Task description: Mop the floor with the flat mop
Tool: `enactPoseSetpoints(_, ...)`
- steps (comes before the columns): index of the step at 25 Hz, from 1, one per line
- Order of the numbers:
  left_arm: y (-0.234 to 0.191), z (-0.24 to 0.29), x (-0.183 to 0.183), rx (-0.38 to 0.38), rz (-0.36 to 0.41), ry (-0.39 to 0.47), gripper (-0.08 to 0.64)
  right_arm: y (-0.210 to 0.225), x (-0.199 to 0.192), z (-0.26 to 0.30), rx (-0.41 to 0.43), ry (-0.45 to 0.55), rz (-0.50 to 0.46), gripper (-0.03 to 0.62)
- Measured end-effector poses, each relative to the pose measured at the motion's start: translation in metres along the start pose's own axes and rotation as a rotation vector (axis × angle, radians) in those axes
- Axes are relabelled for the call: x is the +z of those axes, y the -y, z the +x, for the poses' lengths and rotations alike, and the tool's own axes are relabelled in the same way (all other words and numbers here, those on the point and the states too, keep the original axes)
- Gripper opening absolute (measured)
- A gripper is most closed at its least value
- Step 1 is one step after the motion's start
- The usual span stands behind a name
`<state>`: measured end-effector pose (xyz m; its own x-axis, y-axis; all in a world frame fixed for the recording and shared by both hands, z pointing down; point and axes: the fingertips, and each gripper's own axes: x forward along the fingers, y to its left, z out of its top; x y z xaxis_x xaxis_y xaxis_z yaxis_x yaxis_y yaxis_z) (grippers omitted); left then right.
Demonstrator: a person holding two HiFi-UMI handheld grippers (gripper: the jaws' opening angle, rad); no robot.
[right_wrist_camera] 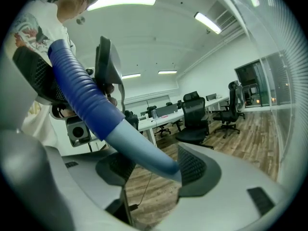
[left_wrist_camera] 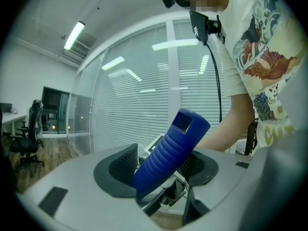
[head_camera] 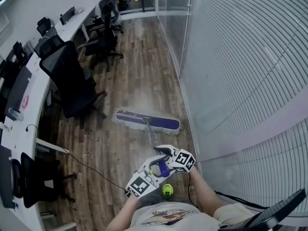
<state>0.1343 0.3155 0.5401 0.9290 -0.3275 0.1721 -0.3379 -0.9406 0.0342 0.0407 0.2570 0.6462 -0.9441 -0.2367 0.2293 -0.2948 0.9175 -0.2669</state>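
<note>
On the floor (head_camera: 139, 76) rests the mop head (head_camera: 147, 121); left gripper (left_wrist_camera: 161, 170) and right gripper (right_wrist_camera: 154, 166) jaws clamp its handle (right_wrist_camera: 82, 93).

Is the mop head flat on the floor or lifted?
Flat: in the head view the mop head lies spread on the wooden floor.

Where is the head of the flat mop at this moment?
In the head view, the mop head lies on the wooden floor near the picture's centre, between the black office chair on its left and the blind-covered glass wall on its right.
</note>
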Motion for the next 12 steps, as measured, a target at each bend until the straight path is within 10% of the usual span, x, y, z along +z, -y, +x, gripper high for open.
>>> enactPoseSetpoints(12, -0.105, -0.02, 0.049, -0.092, 0.061, 0.142, 0.239, 0.063, 0.074, 0.05, 0.039, 0.039, 0.005, 0.238)
